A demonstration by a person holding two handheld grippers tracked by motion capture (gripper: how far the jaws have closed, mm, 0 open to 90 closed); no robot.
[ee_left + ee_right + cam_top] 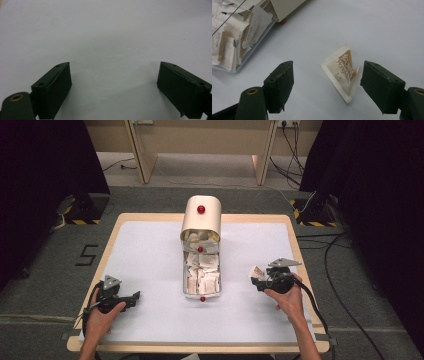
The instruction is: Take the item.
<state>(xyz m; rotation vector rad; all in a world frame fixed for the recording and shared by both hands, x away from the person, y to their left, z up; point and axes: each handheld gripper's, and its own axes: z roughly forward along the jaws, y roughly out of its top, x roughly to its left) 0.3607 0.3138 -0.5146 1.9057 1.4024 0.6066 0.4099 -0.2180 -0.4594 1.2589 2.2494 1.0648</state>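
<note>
Where the forearms enter at the near edge, left hand (102, 317) wrapped around the left gripper (131, 299) on the left part of the white table cover (150, 250). Jaws spread wide in the left gripper view, nothing between them, bare white surface ahead of the pads (58, 86).

To the right, right hand (286, 299) around the right gripper (256, 279), near the table's right edge. Jaws likewise wide apart in the right gripper view. Sachet (343, 72), white with a brown label, lying between them on the cover, closer to the right-hand pad (378, 86), its edge at or just beside that pad; contact cannot be told. Not clamped.

Between the two grippers and a little farther off, clear box (202, 275) at mid-table, crowded with similar white and tan sachets. Small red knob (202, 298) at its near end, another (200, 249) among the packets. Same box at upper left in the right gripper view.

Farther still, cream roll-top lid (201, 217) raised over the box's far end, with a red knob (201, 209) on its front.

Beyond the table, grey floor and wooden furniture legs (142, 155).
</note>
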